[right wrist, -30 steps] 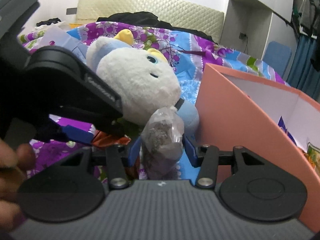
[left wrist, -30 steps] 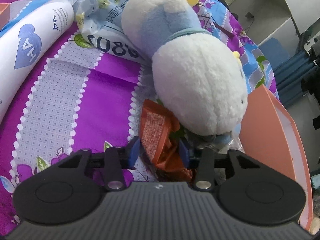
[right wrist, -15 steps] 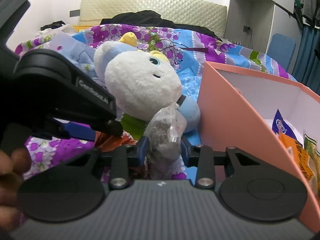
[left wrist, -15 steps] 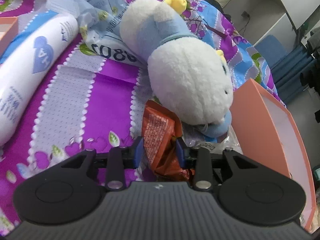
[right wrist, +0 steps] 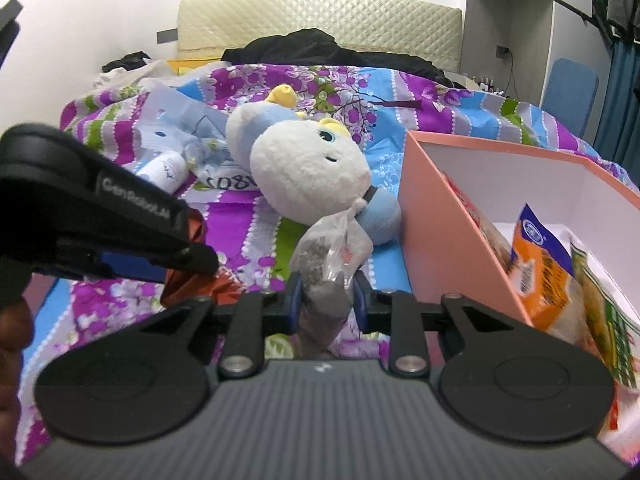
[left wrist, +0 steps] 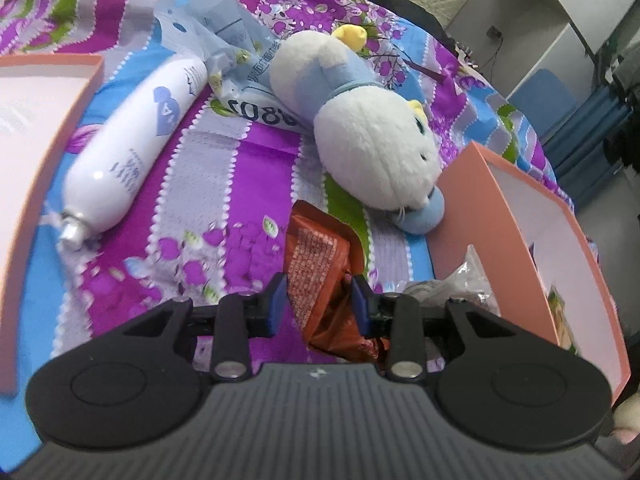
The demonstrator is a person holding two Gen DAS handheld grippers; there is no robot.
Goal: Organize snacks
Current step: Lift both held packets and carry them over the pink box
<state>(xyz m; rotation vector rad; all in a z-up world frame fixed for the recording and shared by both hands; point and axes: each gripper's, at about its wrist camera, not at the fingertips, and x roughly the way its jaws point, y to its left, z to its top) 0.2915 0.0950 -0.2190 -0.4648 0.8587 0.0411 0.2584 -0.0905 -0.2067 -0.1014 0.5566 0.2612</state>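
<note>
My left gripper (left wrist: 318,300) is shut on an orange snack packet (left wrist: 320,264) and holds it above the bedspread. My right gripper (right wrist: 326,300) is shut on a clear bag of grey-brown snack (right wrist: 330,256), lifted off the bed. The same bag shows at the right in the left wrist view (left wrist: 460,288). The left gripper's body (right wrist: 92,216) with the orange packet (right wrist: 188,280) shows at the left in the right wrist view. A salmon-pink box (right wrist: 448,216) stands just right of both grippers, with several snack packets (right wrist: 544,276) inside.
A white and blue plush toy (left wrist: 372,144) lies on the floral bedspread (left wrist: 232,184) beyond the grippers, touching the box (left wrist: 472,208). A white tube (left wrist: 132,152) and crumpled plastic wrap (left wrist: 216,44) lie at the left. The pink box lid (left wrist: 36,152) lies far left.
Both grippers have lifted and pulled back from the plush toy with their snacks held. More of the bed, the tube and the box's inside have come into view.
</note>
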